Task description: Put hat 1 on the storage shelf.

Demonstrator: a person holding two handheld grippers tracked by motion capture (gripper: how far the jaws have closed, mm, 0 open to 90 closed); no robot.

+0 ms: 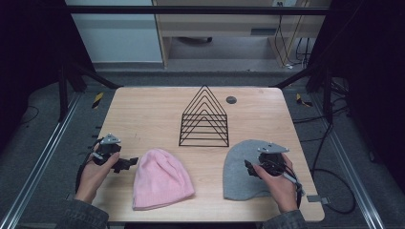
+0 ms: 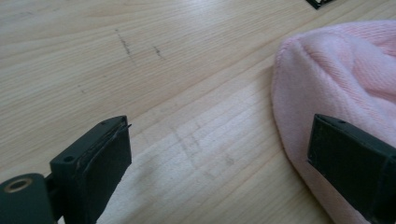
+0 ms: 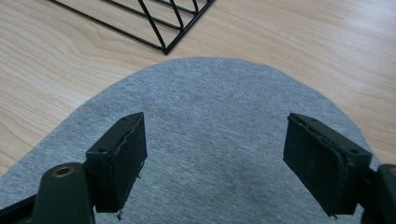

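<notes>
Left gripper is hovering wide open beside the pink beanie; right gripper is gaping, empty, over the grey beanie; both hats look soft, light, best pinched at an edge.

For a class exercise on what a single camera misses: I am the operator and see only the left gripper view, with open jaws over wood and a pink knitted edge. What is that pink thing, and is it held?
Observer: It is a pink beanie lying flat on the table; the left gripper is beside it, not holding it.
Operator: Where is the other gripper?
Observer: The right gripper hovers open over a grey beanie.
Operator: Anything behind the hats?
Observer: A black wire rack with triangular dividers stands mid-table.
</notes>
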